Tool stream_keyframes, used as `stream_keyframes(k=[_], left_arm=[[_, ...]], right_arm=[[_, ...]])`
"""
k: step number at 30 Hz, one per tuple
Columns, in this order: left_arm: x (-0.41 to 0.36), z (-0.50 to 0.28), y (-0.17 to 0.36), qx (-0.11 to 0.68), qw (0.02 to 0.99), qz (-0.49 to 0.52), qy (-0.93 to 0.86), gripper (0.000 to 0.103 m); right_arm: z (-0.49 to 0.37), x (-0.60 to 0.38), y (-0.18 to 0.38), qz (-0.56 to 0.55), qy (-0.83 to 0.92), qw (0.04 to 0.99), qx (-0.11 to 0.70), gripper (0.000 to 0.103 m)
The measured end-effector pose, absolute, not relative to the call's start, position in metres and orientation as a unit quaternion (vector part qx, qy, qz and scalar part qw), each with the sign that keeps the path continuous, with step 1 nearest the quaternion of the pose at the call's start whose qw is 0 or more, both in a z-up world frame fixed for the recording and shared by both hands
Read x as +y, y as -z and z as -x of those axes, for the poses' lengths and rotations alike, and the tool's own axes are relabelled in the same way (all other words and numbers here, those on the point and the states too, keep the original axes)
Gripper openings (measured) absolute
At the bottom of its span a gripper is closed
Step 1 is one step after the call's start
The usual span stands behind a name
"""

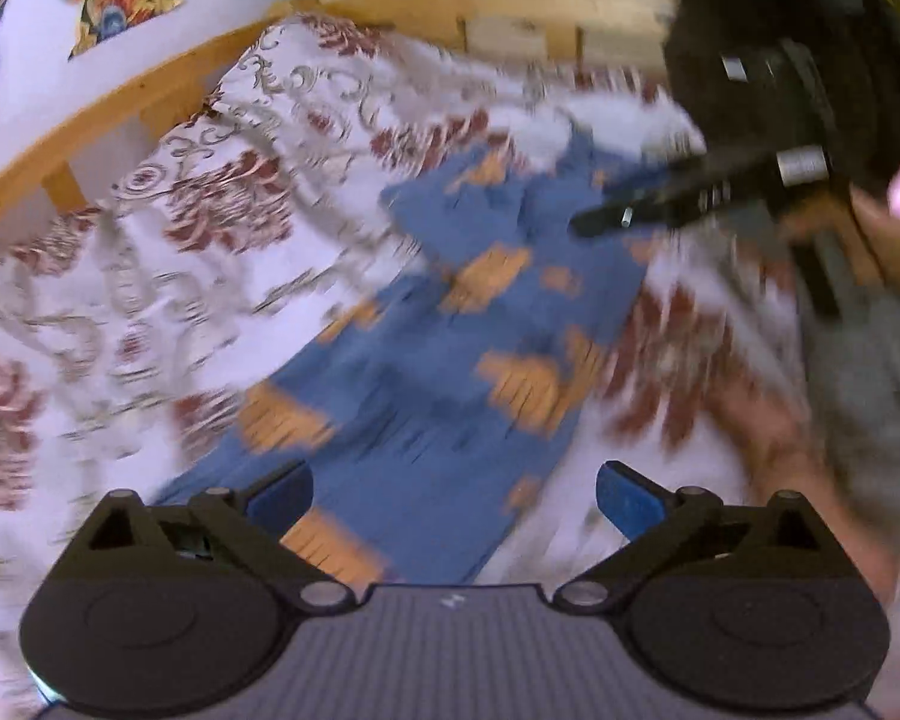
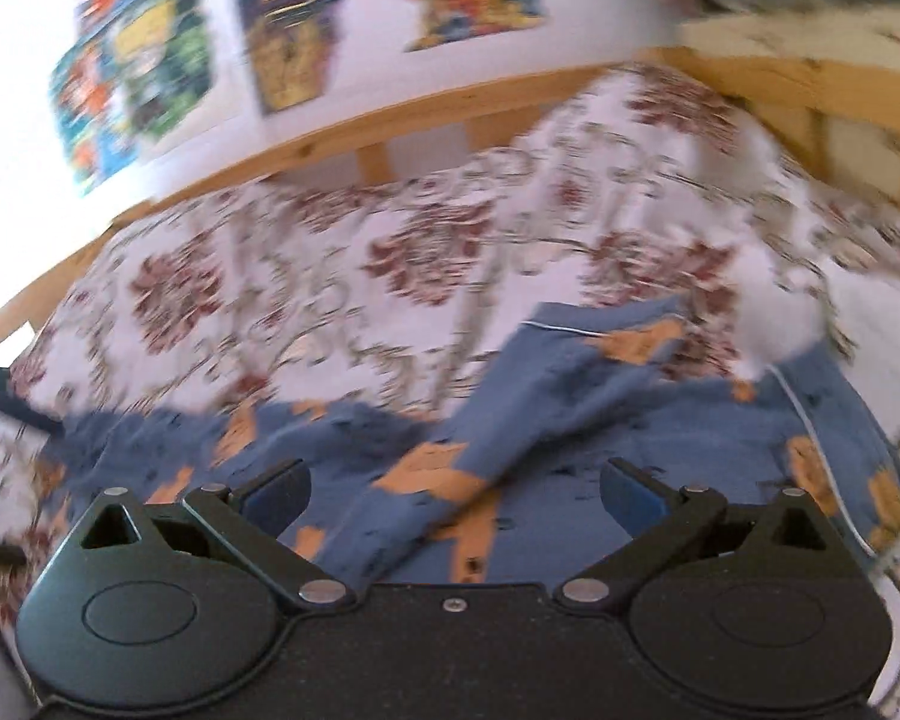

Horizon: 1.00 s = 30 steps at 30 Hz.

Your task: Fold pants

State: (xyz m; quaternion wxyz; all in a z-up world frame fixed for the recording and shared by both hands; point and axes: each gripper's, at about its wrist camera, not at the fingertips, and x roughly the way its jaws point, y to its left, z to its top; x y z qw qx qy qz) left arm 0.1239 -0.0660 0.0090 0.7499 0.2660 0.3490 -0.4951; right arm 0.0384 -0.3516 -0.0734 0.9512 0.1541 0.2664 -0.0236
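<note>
No words, brand names or numbers can be read anywhere in either view, since both pictures are smeared by motion. The only sign is a small pale mark on the ribbed grey body of the left gripper at 6 o'clock in the left wrist view, too small and blurred to make out as a letter or logo. The colourful posters on the wall at 10 to 11 o'clock in the right wrist view may carry print, but nothing on them is legible.

Black gripper — blue fingertips
</note>
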Motion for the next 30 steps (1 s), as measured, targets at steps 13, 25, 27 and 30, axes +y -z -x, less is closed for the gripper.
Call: stream_keyframes(k=[13, 25, 27, 30], left_arm=[[-0.158, -0.121, 0.055, 0.376, 0.824, -0.124, 0.404, 0.103], [-0.161, -0.102, 0.063, 0.363, 0.806, -0.134, 0.448, 0.083], [-0.166, -0.105, 0.061, 0.378, 0.794, -0.143, 0.454, 0.074], [-0.176, -0.108, 0.06, 0.381, 0.788, -0.167, 0.453, 0.054]], right_arm=[[-0.032, -0.4, 0.085, -0.236, 0.096, 0.932, 0.259, 0.102], [-0.053, -0.39, 0.09, -0.198, 0.079, 0.929, 0.304, 0.102], [-0.066, -0.391, 0.085, -0.168, 0.079, 0.929, 0.319, 0.102], [-0.095, -0.391, 0.069, -0.132, 0.054, 0.935, 0.324, 0.102]])
